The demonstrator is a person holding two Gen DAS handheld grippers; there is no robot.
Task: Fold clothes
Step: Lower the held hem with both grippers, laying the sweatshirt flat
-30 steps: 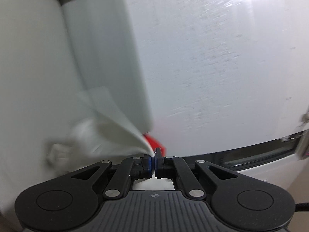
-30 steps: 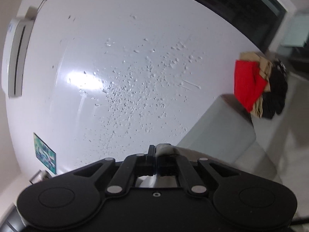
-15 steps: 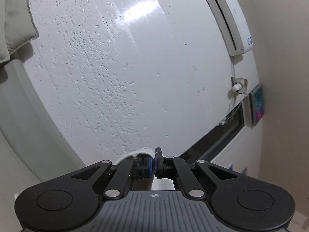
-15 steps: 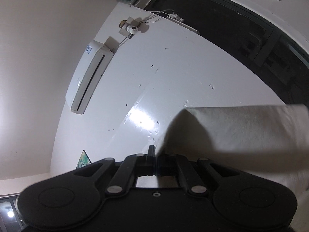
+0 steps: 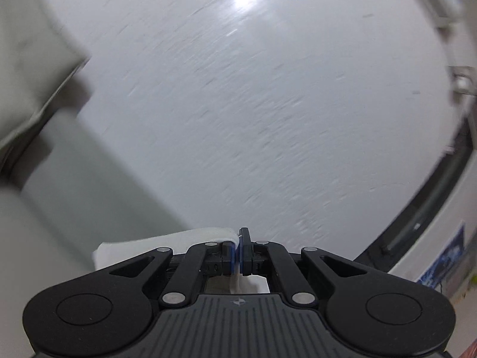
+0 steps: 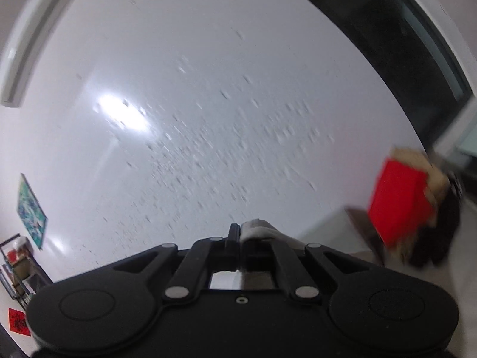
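I see a white garment against the black left gripper with its blue pads; the right gripper is black too, white cloth beside it; the wall is white and speckled. The pile is red, tan and black; a blue-green picture hangs at the left.
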